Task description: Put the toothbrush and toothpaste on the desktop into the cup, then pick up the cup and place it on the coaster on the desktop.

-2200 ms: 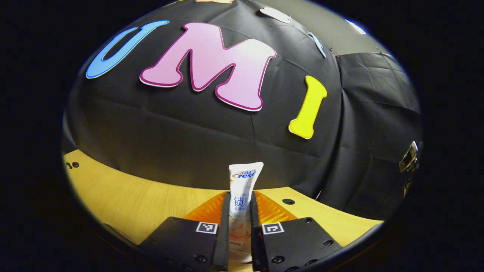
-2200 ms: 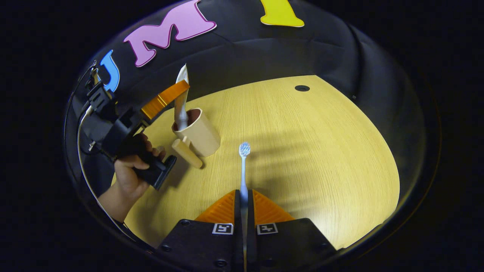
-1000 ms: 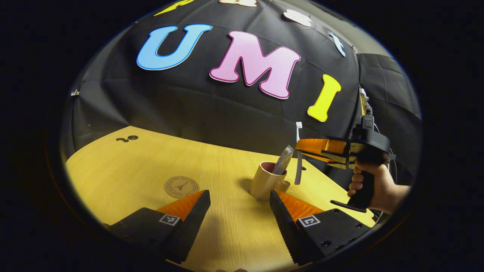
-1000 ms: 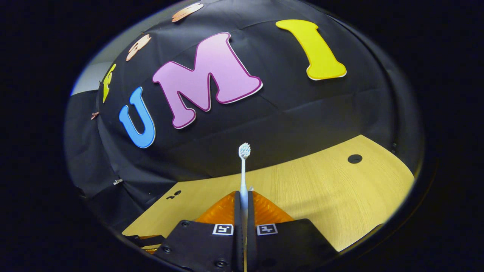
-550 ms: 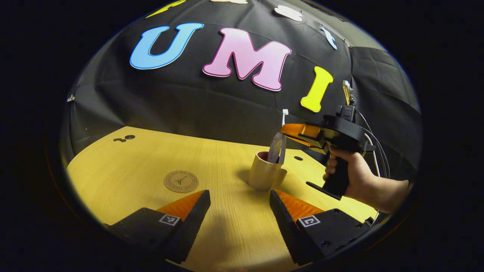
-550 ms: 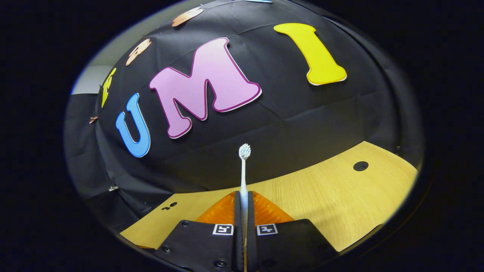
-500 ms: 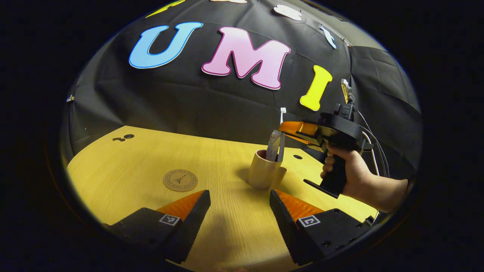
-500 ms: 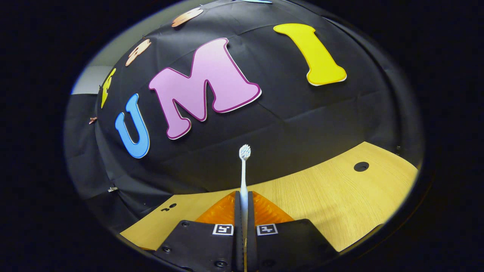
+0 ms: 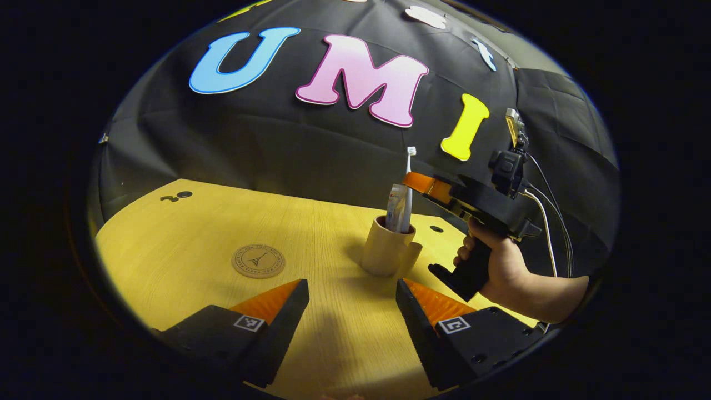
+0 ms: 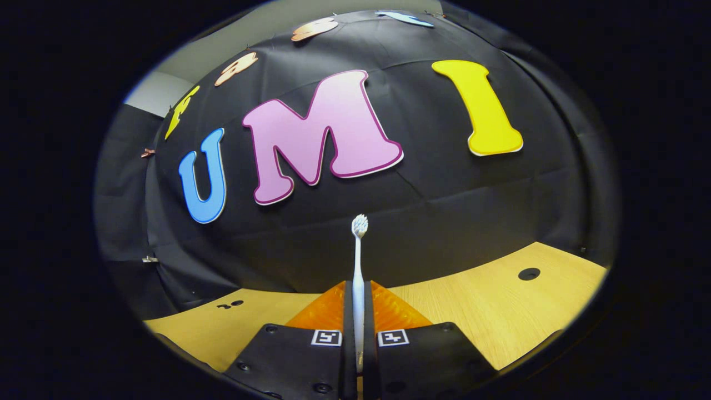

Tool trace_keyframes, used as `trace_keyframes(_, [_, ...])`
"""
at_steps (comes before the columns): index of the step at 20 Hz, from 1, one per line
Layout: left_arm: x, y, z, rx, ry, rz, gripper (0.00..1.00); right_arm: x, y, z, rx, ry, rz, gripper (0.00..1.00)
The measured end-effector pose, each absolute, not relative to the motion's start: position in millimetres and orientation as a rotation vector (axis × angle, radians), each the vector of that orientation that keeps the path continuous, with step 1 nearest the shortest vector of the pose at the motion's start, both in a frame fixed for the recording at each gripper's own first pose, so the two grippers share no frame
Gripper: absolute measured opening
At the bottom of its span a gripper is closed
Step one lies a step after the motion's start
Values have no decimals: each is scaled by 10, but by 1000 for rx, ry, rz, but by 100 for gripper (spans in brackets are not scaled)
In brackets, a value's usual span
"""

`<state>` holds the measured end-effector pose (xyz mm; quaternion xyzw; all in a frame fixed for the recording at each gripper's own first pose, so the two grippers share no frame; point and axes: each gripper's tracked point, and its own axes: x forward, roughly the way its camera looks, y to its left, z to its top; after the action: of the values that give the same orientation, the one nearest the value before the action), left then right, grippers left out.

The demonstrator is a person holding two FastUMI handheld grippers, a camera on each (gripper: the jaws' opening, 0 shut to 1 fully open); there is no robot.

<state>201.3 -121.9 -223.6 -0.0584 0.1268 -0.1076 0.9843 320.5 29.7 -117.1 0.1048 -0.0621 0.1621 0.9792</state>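
The beige cup (image 9: pixel 385 253) stands upright on the wooden tabletop (image 9: pixel 194 239), a little right of the middle in the left gripper view, and the toothpaste (image 9: pixel 395 208) tube stands inside it with its top above the rim. The round coaster (image 9: pixel 258 261) lies flat on the tabletop to the left of the cup, well apart from it, with bare wood between them. Small dark holes (image 9: pixel 183 194) are in the tabletop near the far left edge, and another hole (image 9: pixel 436 229) is just behind the cup. The left gripper (image 9: pixel 353 300) is low over the tabletop with its orange fingers spread wide and nothing between them; the cup is ahead of the gap. The right gripper (image 10: pixel 359 322) is closed tight on the handle of the white toothbrush (image 10: pixel 358 278), which points straight up with the bristles on top. In the left gripper view this gripper is level above the cup, a hand (image 9: pixel 502 272) holds its black grip from below, and the toothbrush goes down beside the toothpaste into the mouth of the cup; how deep its lower end sits I cannot tell
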Motion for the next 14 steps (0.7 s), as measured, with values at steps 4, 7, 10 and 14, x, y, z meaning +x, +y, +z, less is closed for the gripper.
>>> trace_keyframes(4, [2025, -1209, -2293, -123, 268, -213, 98, 3085, 234, -1270, 192, -115, 313, 18])
trace_keyframes(7, [2020, -1206, -2299, -119, 272, -209, 97, 3002, 193, -1302, 196, -90, 322, 50])
trace_keyframes(10, [1991, -1211, -2285, -120, 273, -208, 98, 2935, 145, -1336, 182, -57, 320, 51])
trace_keyframes(14, [1831, -1107, -2220, -123, 290, -168, 98, 2727, 205, -1277, 155, 36, 347, 93])
